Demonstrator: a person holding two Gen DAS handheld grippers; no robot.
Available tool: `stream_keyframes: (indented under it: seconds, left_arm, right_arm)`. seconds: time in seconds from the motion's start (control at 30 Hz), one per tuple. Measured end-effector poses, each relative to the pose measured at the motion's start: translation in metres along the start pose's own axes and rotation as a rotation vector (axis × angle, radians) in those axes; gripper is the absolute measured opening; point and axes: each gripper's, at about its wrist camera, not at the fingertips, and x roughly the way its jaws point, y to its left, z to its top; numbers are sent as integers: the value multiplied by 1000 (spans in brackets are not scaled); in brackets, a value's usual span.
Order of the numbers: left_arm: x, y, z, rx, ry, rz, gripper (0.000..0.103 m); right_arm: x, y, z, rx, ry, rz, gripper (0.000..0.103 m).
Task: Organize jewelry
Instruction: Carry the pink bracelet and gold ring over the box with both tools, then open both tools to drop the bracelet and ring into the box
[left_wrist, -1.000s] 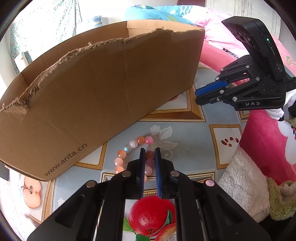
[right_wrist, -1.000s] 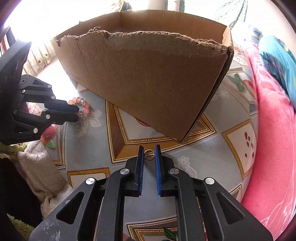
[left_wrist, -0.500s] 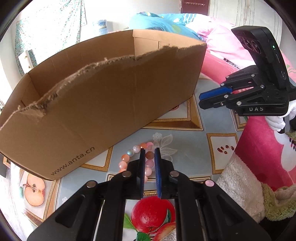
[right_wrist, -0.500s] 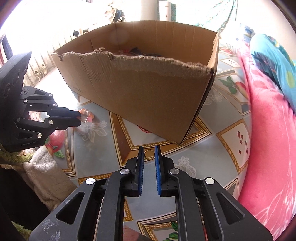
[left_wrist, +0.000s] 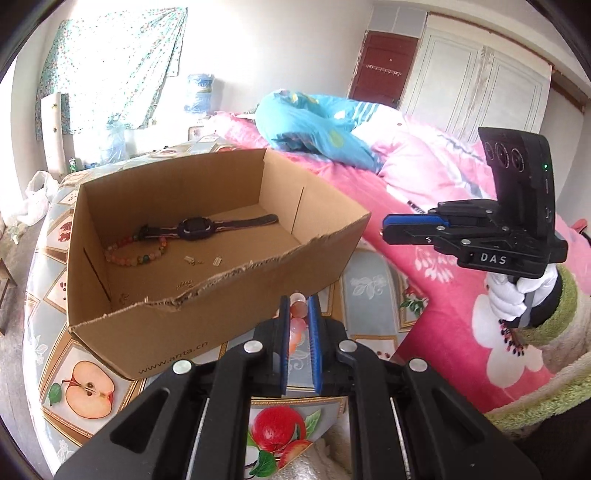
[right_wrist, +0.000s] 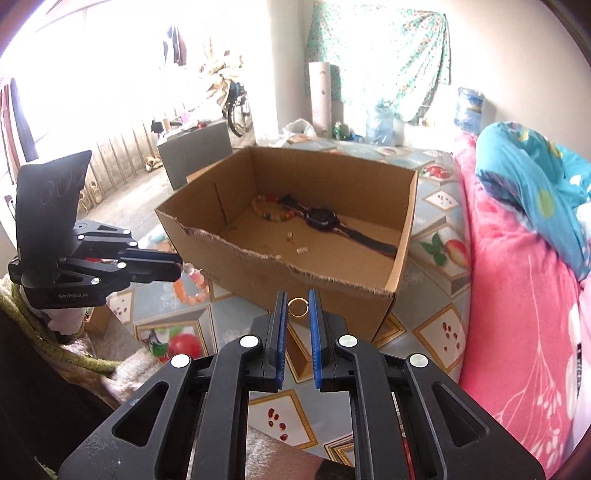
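Nearest, the left hand-held gripper (left_wrist: 298, 308) is clenched on a pink bead bracelet (right_wrist: 190, 284), and the right hand-held gripper (right_wrist: 297, 304) pinches a small gold ring (right_wrist: 296, 305); both are held above the table (right_wrist: 225, 321). Beyond, the cardboard box (left_wrist: 236, 295) already holds a watch (left_wrist: 195, 228), another bracelet (left_wrist: 135, 254) and small pieces. These two items seemingly remain to be dropped in.

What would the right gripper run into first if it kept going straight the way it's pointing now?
Probably the torn front wall of the brown cardboard box, directly ahead of the right gripper, which holds a small gold ring. Depth is unclear; it might just clear the ragged rim.
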Motion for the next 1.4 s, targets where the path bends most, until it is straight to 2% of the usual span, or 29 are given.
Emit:
stream_keyframes:
  seconds: [0.1, 0.17, 0.27, 0.33, 0.4, 0.5, 0.63, 0.7, 0.77, 0.87, 0.97, 1.0, 1.03, 1.17, 1.3, 1.4]
  left_arm:
    - [-16, -4, 22, -18, -46, -79, 9]
    - [-24, -6, 40, -7, -77, -103, 9]
    - [-28, -2, 68, 9, -112, -95, 9]
    - [-18, 2, 86, 26, -91, -57, 9]
    - [4, 8, 101, 29, -34, -28, 9]
    - [47, 20, 113, -2, 83, -22, 9]
    - [103, 36, 115, -52, 242, -32, 9]
    - [128, 43, 112, -85, 329, -52, 9]
    - [147, 46, 111, -95, 393, -39, 9]
    - [167, 52, 110, -114, 473, -22, 10]
    - [179, 57, 107, -130, 529, -27, 10]
    - [180, 58, 106, -136, 535, -36, 17]
    - [179, 59, 106, -143, 534, -36, 25]
    - [165, 67, 106, -179, 479, -22, 27]
    - [128, 77, 110, -214, 367, -1, 28]
    - [89, 84, 109, -236, 262, 35, 34]
  right_arm:
    - [-3, 2, 17, -10, -51, 15, 9]
    - [-5, -2, 31, -10, -80, 29, 10]
    - [3, -14, 55, -8, -93, 48, 10]
    - [16, -26, 70, 4, -64, 70, 10]
    - [32, -37, 83, 17, -18, 85, 10]
    - [63, -50, 100, 32, 82, 121, 10]
    - [110, -62, 114, 62, 249, 153, 10]
    - [134, -67, 117, 69, 350, 139, 10]
    - [154, -68, 117, 60, 428, 136, 10]
    - [174, -65, 114, 31, 507, 130, 10]
    - [184, -64, 114, -1, 541, 110, 10]
    - [187, -64, 114, 1, 548, 113, 10]
    - [189, -64, 114, 2, 554, 114, 10]
    - [199, -64, 116, -7, 585, 116, 10]
    - [215, -60, 115, -18, 633, 107, 10]
    - [226, -57, 115, -13, 665, 101, 10]
